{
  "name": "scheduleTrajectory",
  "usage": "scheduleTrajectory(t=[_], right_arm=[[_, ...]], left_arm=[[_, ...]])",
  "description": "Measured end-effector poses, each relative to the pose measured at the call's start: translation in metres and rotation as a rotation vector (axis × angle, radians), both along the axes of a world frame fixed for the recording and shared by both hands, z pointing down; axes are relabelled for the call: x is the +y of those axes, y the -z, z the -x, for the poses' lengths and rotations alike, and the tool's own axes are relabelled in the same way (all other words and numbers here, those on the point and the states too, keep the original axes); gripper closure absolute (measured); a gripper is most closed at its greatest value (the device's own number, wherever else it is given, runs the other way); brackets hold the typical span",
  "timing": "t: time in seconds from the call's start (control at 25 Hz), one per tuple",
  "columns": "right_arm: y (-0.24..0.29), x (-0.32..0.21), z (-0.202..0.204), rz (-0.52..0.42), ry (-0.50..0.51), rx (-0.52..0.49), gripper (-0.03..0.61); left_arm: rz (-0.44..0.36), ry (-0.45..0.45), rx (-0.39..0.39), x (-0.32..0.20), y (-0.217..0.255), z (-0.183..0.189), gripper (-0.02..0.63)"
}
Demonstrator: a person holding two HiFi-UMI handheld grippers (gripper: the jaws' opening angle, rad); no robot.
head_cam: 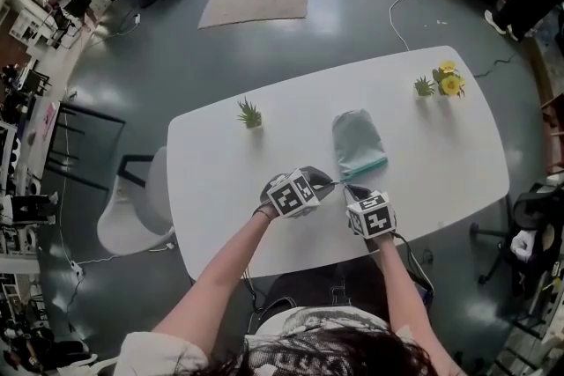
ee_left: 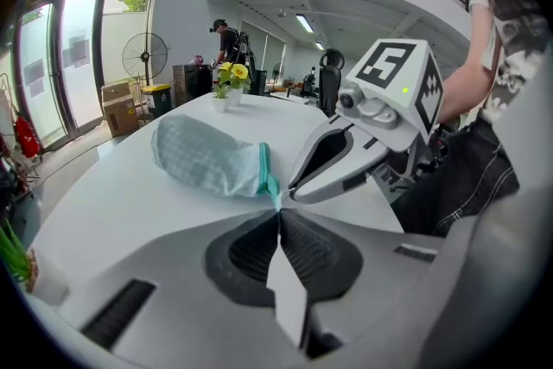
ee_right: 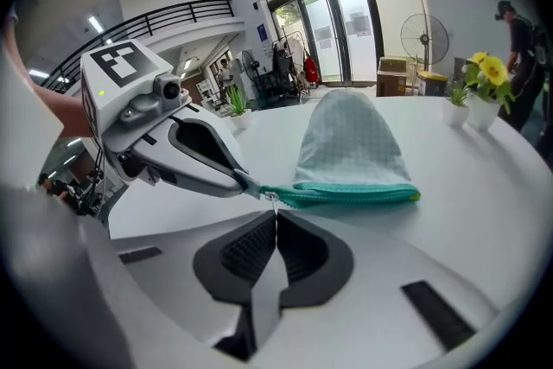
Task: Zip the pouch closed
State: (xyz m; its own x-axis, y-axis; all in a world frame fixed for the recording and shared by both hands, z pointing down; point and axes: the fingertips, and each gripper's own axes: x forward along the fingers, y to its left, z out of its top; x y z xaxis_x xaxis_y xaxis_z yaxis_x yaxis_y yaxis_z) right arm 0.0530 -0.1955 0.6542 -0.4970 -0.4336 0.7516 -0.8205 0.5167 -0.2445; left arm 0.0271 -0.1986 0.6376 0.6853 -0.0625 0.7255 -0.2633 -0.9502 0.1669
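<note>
At the nine o'clock edge of the white table [head_cam: 264, 180], a white chair [head_cam: 132, 216]. Further in, at ten o'clock from the pouch [head_cam: 357, 141], a small green plant [head_cam: 249, 113] in its pot.

Next, at seven o'clock from the pouch, the left gripper [head_cam: 330, 183]. Jaws shut tight, pinching the teal tab at the near end of the zipper [ee_right: 346, 196] (clearest in the right gripper view, where the tips clamp the very end of the tape).

Lying flat near the table's middle, the pouch itself. Pale mint fabric, with the teal zipper along the edge nearest the person.

Just beside the left tips, at six o'clock from the pouch, the right gripper [head_cam: 347, 188]. Jaws pressed together here too, nipping the small silvery zipper pull [ee_right: 269, 198] at that same near end of the zipper. Tips of the two grippers almost touching.

Well apart, at two o'clock from the pouch, yellow flowers [head_cam: 449, 82] and a second little plant [head_cam: 424, 87] just beside them, near the table's far right rim.
</note>
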Motion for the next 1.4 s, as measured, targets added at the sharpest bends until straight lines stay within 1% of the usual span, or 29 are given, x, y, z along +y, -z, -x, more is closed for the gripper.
scheduleTrajectory(t=[0.12, 0.36, 0.64, 1.4], right_arm=[[-0.004, -0.002, -0.007, 0.009, -0.002, 0.005, 0.572], [-0.007, -0.005, -0.018, 0.013, 0.028, 0.026, 0.571], [-0.013, -0.015, -0.040, 0.018, 0.017, 0.060, 0.571], [-0.029, -0.046, -0.112, 0.038, 0.006, 0.145, 0.571]], left_arm=[[-0.001, 0.000, -0.007, 0.000, -0.001, 0.000, 0.597], [0.003, 0.010, -0.016, -0.001, -0.002, -0.002, 0.597], [-0.006, 0.019, -0.036, -0.005, -0.002, -0.003, 0.597], [-0.002, 0.110, -0.098, -0.022, -0.011, 0.011, 0.597]])
